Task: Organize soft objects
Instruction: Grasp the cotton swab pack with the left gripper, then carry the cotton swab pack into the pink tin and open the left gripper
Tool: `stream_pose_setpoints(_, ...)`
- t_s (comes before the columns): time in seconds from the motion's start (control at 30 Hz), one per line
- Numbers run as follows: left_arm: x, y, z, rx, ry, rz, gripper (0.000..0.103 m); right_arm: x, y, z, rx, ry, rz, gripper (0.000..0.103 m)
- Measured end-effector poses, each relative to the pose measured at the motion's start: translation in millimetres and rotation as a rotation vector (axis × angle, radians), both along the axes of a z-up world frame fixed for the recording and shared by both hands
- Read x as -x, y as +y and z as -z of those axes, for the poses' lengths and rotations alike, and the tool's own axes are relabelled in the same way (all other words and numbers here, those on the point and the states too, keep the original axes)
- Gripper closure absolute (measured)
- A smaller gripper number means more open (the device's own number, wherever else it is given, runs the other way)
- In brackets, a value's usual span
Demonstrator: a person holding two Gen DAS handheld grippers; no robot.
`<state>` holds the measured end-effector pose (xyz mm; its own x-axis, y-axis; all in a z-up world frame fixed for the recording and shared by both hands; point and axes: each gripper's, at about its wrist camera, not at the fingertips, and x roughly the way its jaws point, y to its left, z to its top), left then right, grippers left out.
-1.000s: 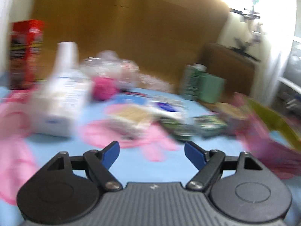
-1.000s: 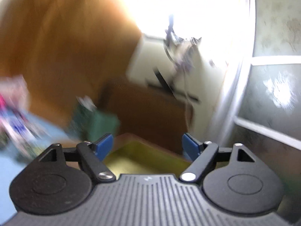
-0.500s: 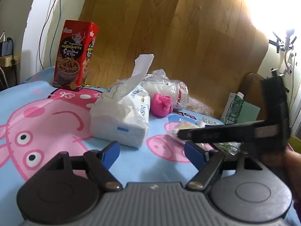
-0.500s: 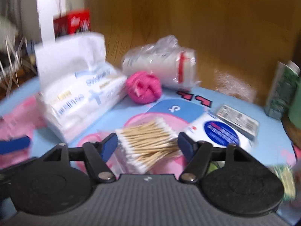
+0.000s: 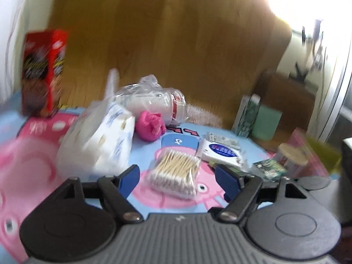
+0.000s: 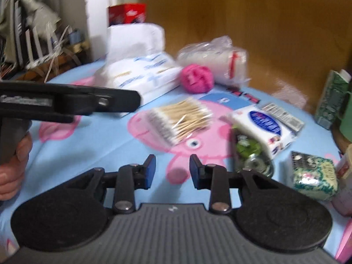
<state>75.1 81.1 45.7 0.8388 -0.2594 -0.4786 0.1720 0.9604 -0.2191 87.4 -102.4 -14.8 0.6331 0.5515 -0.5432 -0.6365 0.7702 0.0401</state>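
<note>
A wood-panelled wall stood behind the counter, which was spread with a blue cartoon-pig cloth. The bag of cotton swabs lay mid-cloth, the pink yarn ball beyond it, touching the plastic-wrapped white roll, the tissue pack to their left. My left fingers stood spread, holding nothing. My right fingers were closing with nothing between them.

red box lettering blurred
</note>
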Motion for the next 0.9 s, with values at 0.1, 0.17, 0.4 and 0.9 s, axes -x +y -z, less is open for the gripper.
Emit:
stream_pose_setpoints(0.1,-30.7,-19.6,1.0,-0.081,0.029,-0.008,0.017,-14.5,6.5,1.7,-0.023,0.016,0.016,0.058)
stream_pose_setpoints(0.17,-52.0,-27.7,9.6,-0.117,0.075,0.003,0.013,-22.3,16.3,4.6,-0.006,0.0,0.014,0.047)
stream_pose_setpoints(0.4,-42.7,-34.7,30.4,-0.082,0.183,0.037,0.05,-26.6,23.0,9.3,-0.001,-0.007,0.022,0.065)
stream_pose_setpoints(0.9,37.1,-216.0,-44.8,0.006,-0.085,0.462,0.049,120.7,-143.0,-23.7,0.008,-0.428,0.436,0.069)
